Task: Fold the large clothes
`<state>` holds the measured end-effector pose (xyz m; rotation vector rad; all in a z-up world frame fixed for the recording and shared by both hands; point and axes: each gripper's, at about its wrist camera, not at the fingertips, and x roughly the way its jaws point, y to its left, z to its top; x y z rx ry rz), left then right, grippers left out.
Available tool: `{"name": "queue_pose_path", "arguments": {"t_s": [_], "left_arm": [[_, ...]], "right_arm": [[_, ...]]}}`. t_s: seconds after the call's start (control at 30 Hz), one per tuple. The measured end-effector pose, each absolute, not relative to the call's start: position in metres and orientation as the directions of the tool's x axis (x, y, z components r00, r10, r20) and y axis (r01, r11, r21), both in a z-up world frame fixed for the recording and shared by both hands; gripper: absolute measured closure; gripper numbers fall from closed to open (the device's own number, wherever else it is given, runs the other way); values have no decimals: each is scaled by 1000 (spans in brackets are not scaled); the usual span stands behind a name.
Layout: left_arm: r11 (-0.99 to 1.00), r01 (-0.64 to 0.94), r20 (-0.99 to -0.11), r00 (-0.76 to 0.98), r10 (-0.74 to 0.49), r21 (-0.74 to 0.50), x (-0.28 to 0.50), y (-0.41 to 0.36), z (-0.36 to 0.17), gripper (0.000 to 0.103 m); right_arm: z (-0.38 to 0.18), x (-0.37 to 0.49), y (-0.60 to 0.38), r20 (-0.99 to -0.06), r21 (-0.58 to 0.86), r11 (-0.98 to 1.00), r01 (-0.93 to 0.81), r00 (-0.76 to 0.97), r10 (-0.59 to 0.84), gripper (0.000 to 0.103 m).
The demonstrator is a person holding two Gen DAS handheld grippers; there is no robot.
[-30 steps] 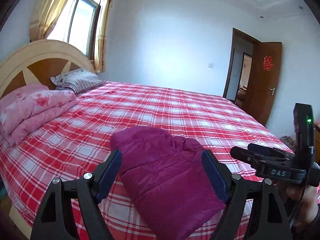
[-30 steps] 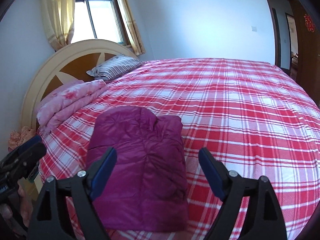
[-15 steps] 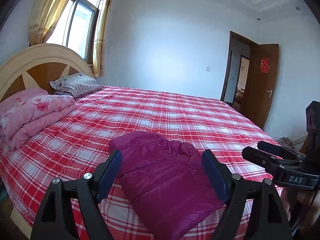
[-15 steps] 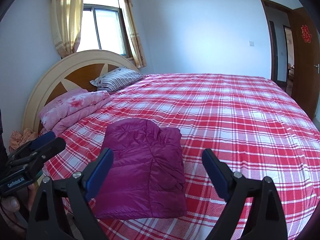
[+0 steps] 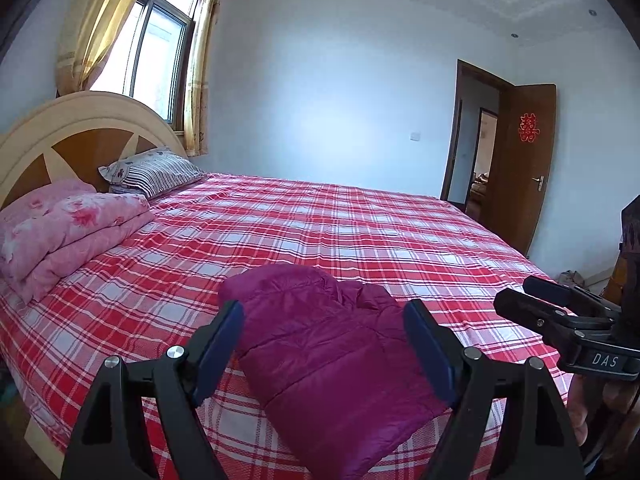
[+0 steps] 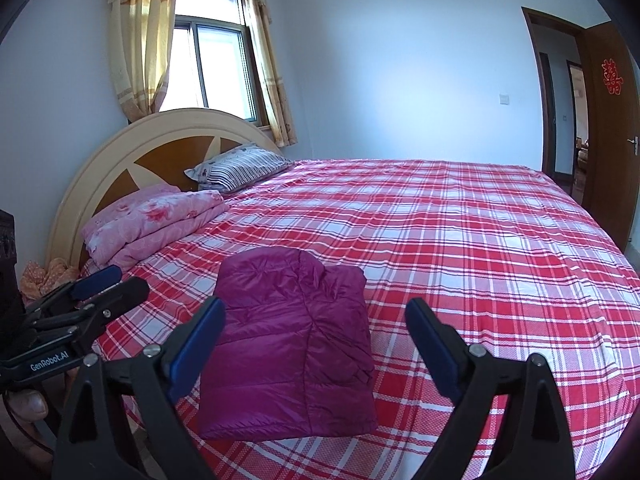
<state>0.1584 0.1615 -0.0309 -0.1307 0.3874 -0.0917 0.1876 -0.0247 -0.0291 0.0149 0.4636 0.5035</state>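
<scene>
Blue pads [image 6: 196, 344] on the right gripper [image 6: 316, 344] stand wide with nothing between them; the left gripper [image 5: 324, 344] is wide and empty too; the purple jacket [image 6: 292, 344] lies folded, puffy, on the checked bed [image 6: 500, 280] near its edge; folding looks done; next, maybe pat it flat.

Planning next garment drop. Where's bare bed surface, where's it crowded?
Free: the wide plaid bedspread from the folded purple jacket across to the door-side edge, and the strip beyond the jacket toward the far wall. Crowded: headboard end, with the pink quilt and striped pillow; near edge holds the jacket.
</scene>
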Motion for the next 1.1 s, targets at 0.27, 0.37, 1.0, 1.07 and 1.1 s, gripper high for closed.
{"name": "queue_pose_path", "arguments": {"t_s": [0.27,0.37,1.0,1.07,1.1], "left_arm": [[991,55,-384,918,-97,-119,160,156,-32,20],[992,60,-394,914,-100,-114,161,154,-33,20],[994,-29,-405,914,-16,-103,161,156,-33,5],[995,-40,-385,923,3,-90,158,155,-30,4],[995,-45,-384,923,7,-89,159,155,-30,3]], "right_arm": [[-25,184,-29,-405,124,878,-463,784,471,8],[-24,184,-31,-401,126,878,-461,786,470,7],[-23,181,-36,-383,123,878,-462,794,471,7],[-21,179,-37,-375,123,877,-465,796,475,7],[-21,179,-37,-371,123,875,-468,796,478,7]]}}
